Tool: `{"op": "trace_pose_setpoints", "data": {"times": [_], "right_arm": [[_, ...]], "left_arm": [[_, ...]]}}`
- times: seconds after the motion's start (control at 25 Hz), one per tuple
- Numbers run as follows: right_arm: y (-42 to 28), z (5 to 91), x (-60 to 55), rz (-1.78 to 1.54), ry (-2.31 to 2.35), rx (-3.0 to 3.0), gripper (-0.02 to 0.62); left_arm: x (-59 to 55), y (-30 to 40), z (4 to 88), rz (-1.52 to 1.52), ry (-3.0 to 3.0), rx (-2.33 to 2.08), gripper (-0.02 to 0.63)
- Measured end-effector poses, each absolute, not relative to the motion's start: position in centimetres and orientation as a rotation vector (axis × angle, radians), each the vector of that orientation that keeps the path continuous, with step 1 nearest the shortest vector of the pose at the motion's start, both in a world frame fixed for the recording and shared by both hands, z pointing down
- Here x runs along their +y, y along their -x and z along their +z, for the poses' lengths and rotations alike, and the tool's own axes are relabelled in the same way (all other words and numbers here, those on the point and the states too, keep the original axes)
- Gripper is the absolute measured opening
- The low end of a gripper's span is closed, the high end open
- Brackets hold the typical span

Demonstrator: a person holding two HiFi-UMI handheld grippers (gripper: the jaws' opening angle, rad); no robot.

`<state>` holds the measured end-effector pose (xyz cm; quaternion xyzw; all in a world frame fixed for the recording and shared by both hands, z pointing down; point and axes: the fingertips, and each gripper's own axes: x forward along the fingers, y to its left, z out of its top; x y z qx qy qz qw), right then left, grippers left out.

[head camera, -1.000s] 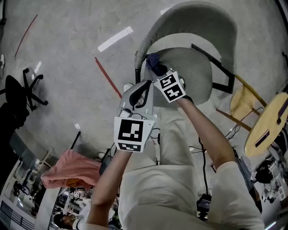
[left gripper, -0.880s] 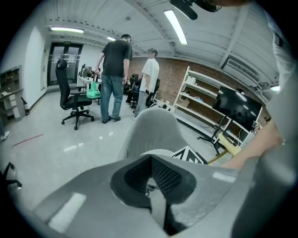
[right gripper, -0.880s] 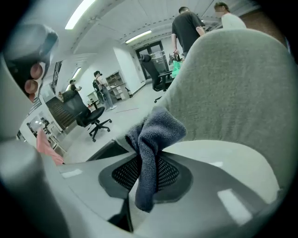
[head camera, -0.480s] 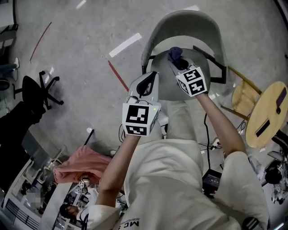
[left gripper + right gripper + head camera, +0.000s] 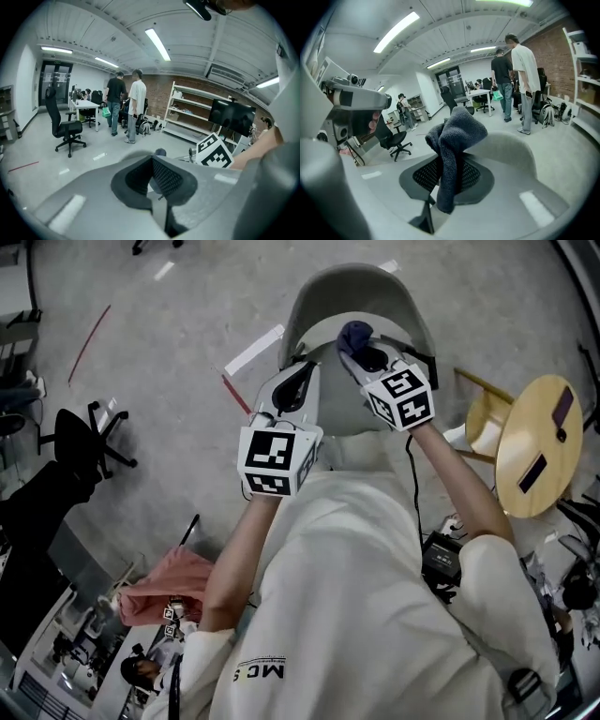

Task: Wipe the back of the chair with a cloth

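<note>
The grey chair [image 5: 361, 287] stands in front of me, its curved back [image 5: 309, 296] on the far side of its seat. My right gripper [image 5: 359, 354] hovers over the seat, shut on a dark blue cloth [image 5: 353, 334]. In the right gripper view the cloth [image 5: 452, 140] is bunched above the jaws and hangs down between them, with the chair back [image 5: 518, 147] just behind it. My left gripper [image 5: 302, 376] is beside it to the left, near the chair's left edge. Its pads [image 5: 166, 178] are closed together with nothing between them.
A round wooden stool [image 5: 534, 442] and a wooden chair [image 5: 483, 423] stand to the right. A black office chair [image 5: 80, 442] is on the left, and a pink cloth [image 5: 155, 582] lies lower left. Tape strips [image 5: 253, 351] mark the floor. People [image 5: 131, 105] stand further off.
Both grippers have moved forward over the seat toward the chair's back, the right one carrying the cloth. The left gripper came up alongside it.
</note>
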<state>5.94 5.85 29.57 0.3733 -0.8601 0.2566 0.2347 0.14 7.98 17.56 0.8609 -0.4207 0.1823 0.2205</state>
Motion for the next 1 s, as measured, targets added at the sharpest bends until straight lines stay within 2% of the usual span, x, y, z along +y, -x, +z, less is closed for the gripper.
{"op": "trace_pose_setpoints", "data": {"times": [0.48, 1.0], "right_arm": [[-7.2, 17.2, 11.9, 0.559, -1.021, -2.472, 0.083], [-7.3, 11.2, 14.8, 0.487, -1.119, -2.550, 0.083]], "left_arm": [[10.2, -3.1, 9.4, 0.367, -2.545, -1.085, 0.001], [12.3, -4.2, 6.8, 0.300, -2.591, -1.058, 0.001]]}}
